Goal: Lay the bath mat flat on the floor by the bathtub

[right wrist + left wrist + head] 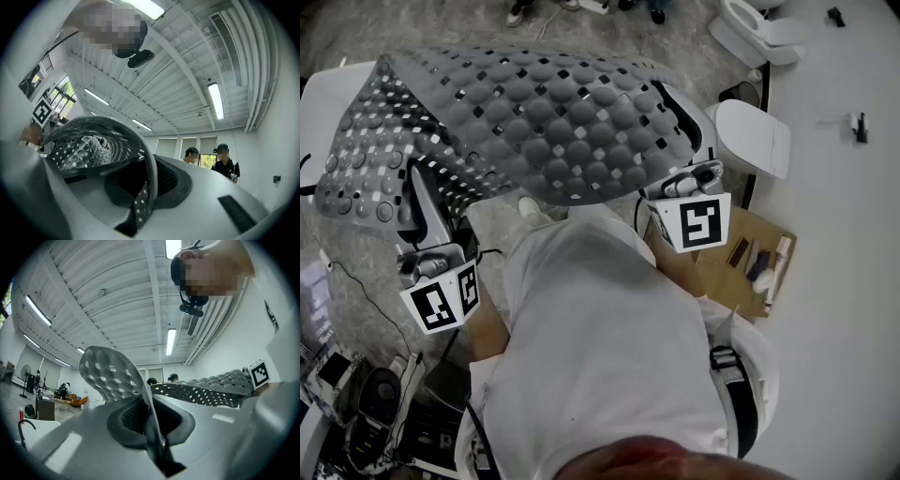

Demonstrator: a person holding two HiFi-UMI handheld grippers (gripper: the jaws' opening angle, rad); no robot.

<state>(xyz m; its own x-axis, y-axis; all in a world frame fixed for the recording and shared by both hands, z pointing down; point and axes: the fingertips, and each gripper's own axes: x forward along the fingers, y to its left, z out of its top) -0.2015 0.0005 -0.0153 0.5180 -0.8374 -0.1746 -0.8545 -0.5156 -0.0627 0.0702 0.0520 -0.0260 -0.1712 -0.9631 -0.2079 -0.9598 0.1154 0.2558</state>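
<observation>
We are holding the bath mat (544, 122) up in the air, spread out in front of us, well above the floor (492, 227). The left hand-held gripper (151, 414) is pinching the mat's near edge, jaws almost together. The right hand-held gripper (144, 185) is clamping the same edge further along, just as narrowly. The mat's long axis is running left to right between the two, and the rest is reaching away from us, drooping at its left end. We judge that both sides are needing to sink together, far edge first. Something white at the left, perhaps the bathtub (328, 103), is showing partly under the mat.
</observation>
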